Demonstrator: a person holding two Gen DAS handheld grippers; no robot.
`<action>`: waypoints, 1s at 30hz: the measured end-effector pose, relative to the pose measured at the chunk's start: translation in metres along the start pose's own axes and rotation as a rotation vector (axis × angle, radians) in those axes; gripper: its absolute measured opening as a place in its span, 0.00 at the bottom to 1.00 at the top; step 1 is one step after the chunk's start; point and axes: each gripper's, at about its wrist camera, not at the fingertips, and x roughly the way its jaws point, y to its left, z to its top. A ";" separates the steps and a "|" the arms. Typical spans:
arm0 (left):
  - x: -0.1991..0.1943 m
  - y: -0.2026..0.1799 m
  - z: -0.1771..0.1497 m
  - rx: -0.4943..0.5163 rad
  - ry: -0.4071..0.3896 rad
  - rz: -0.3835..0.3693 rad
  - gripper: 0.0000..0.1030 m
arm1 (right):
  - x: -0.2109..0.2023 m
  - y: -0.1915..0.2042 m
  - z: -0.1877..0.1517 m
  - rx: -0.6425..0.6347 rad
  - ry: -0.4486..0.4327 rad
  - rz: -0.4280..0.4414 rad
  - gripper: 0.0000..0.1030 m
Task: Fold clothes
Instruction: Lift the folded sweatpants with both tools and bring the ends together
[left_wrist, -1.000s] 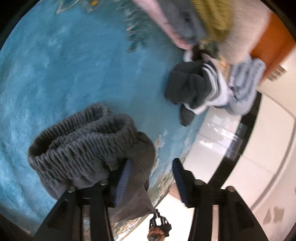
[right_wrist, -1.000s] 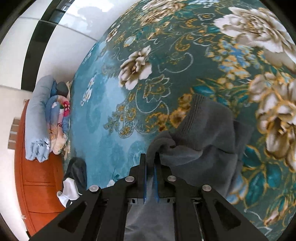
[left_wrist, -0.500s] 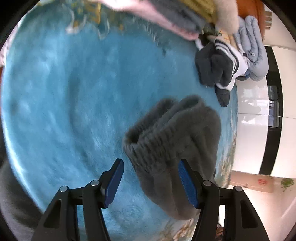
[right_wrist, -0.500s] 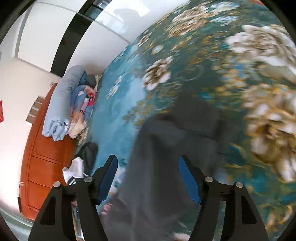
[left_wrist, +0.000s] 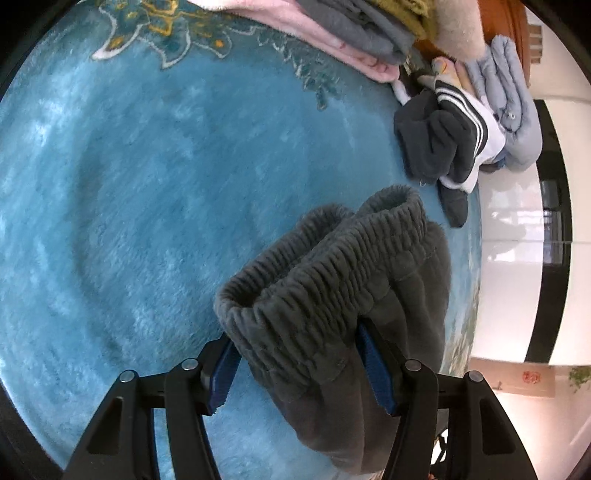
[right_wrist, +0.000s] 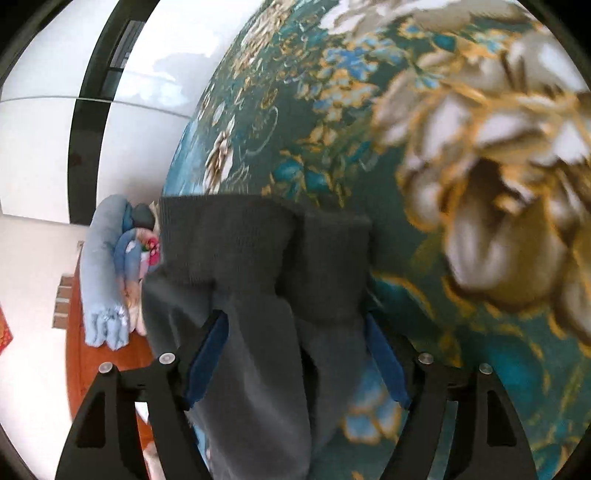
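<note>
The left gripper (left_wrist: 301, 369) is spread wide around the ribbed elastic waistband of the dark grey fleece trousers (left_wrist: 332, 295), above the blue floral carpet (left_wrist: 129, 184). The right gripper (right_wrist: 295, 363), also spread wide, straddles the trousers' ribbed cuffs (right_wrist: 266, 254).

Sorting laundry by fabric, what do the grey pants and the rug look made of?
Grey pants: soft, matte knit, likely fleece, judging by the fuzzy surface and shirred elastic waistband. Rug: short, plush pile with a slight sheen, probably synthetic; the fibre can't be confirmed.

Daylight was bright and even for me — glare bleached the glossy white floor tiles (left_wrist: 509, 236), my right view motion-blurred, fisheye edges bent.
</note>
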 end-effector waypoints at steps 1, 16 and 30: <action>0.000 -0.002 0.001 0.002 -0.003 0.010 0.61 | 0.003 0.004 0.002 -0.005 -0.010 -0.013 0.76; -0.092 -0.059 0.010 0.138 -0.060 -0.082 0.35 | -0.112 0.073 -0.004 -0.144 -0.107 0.329 0.29; -0.032 0.012 0.004 0.008 0.077 0.060 0.36 | -0.074 -0.040 -0.034 0.029 0.007 -0.019 0.31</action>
